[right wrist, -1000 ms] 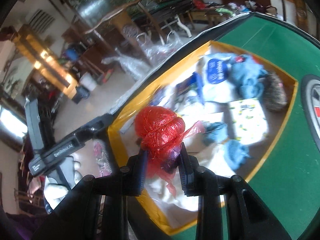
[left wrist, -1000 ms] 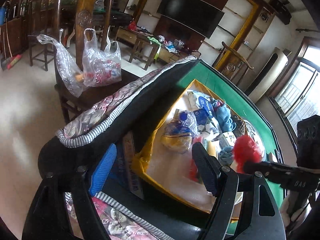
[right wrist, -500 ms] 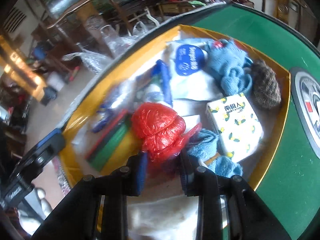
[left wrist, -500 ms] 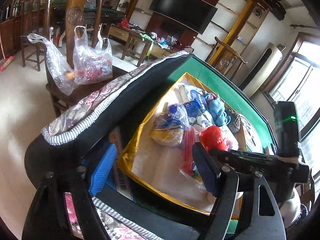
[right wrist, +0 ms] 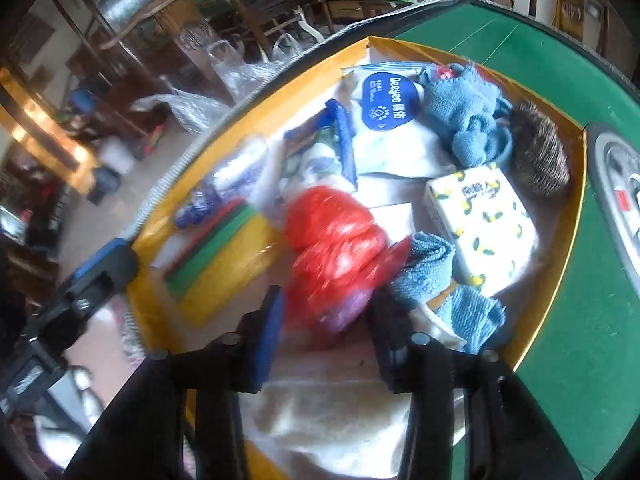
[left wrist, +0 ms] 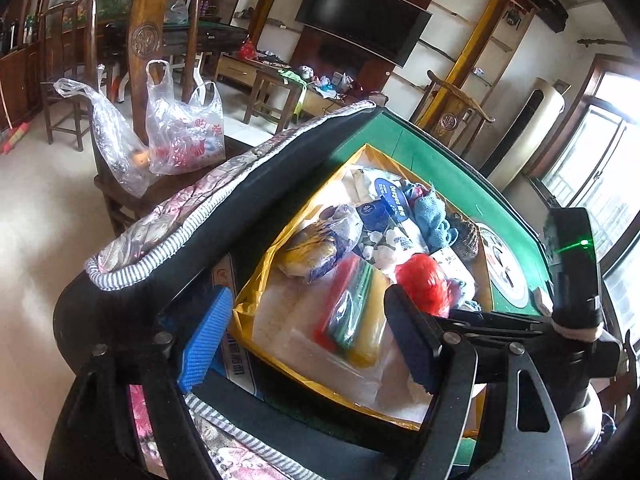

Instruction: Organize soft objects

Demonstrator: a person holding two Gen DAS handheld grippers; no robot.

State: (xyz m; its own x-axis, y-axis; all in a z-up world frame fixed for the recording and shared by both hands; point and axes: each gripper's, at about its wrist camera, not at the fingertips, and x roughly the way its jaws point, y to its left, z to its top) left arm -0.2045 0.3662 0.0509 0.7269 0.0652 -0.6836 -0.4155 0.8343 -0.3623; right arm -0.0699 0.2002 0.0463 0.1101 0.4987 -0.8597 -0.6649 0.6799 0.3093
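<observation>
Right wrist: crinkled red bag.

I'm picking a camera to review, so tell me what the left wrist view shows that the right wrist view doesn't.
Only the left wrist view shows the black screen on the wall, the window, and the right tool's body reaching in from the side.

Only the right wrist view shows the lemon-print tissue pack clearly, and the right tool opening, the red bag between its pads.

Both show the yellow-walled box, the red bag, the blue towels and the green table.
</observation>
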